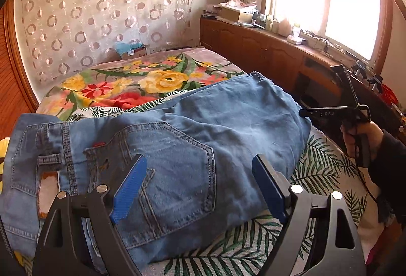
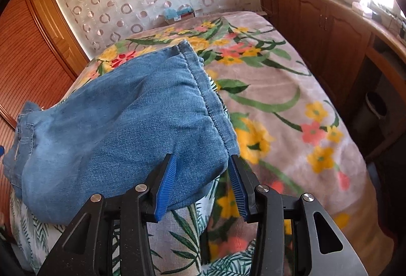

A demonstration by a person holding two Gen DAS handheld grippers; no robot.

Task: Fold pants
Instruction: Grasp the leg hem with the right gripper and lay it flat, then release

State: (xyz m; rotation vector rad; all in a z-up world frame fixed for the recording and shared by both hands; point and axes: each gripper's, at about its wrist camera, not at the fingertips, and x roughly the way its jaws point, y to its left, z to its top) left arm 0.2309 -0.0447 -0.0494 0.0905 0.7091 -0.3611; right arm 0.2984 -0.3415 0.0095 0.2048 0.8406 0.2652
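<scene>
Blue jeans (image 1: 192, 128) lie folded on the bed, waistband and back pocket (image 1: 162, 161) toward the left wrist view's near left. My left gripper (image 1: 200, 169) hovers just above the back pocket with its jaws wide apart and nothing pinched. In the right wrist view the hemmed leg end of the jeans (image 2: 132, 128) reaches between the blue pads of my right gripper (image 2: 203, 164). A corner of denim fills the gap, but the pads do not clearly press on it. From the left wrist view, the right gripper (image 1: 304, 112) sits at the fold's right edge, held by a hand (image 1: 360, 141).
The bed carries a palm-leaf sheet (image 1: 319, 169) and a floral blanket (image 2: 291, 103). Wooden cabinets (image 1: 253, 47) with clutter run under the bright window on the right. A patterned curtain (image 1: 101, 9) hangs behind the bed, with a wooden door (image 2: 33, 52) at left.
</scene>
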